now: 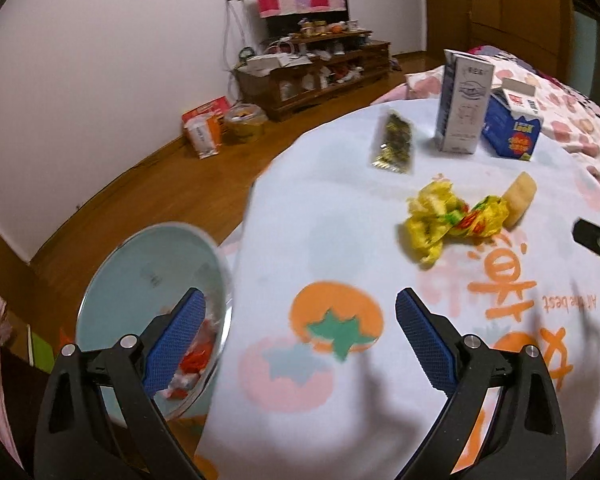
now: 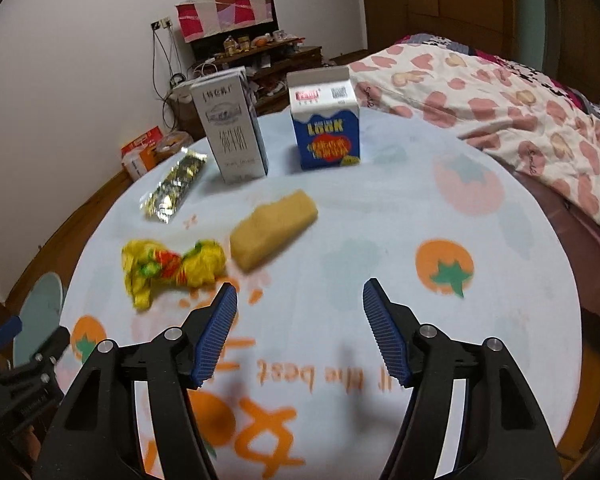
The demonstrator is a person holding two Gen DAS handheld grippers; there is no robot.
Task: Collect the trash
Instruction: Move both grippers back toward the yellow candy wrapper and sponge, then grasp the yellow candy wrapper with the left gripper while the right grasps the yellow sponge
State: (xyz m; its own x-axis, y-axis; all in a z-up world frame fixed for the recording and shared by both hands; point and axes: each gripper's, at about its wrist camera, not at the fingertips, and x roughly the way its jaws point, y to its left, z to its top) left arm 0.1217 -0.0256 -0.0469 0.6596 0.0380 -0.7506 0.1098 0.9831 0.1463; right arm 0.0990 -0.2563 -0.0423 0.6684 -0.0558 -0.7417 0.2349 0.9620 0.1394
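Note:
A crumpled yellow wrapper lies on the round table. A tan bread piece lies just right of it. A shiny foil packet, a tall white carton and a blue milk carton sit farther back. A pale blue bin stands off the table's left edge with red and white trash inside. My left gripper is open and empty, near the bin. My right gripper is open and empty, short of the bread.
The tablecloth has tomato prints. A bed with a heart-print quilt lies to the right. A wooden cabinet and bags stand by the far wall, across the wooden floor. The left gripper's body shows at the right wrist view's lower left.

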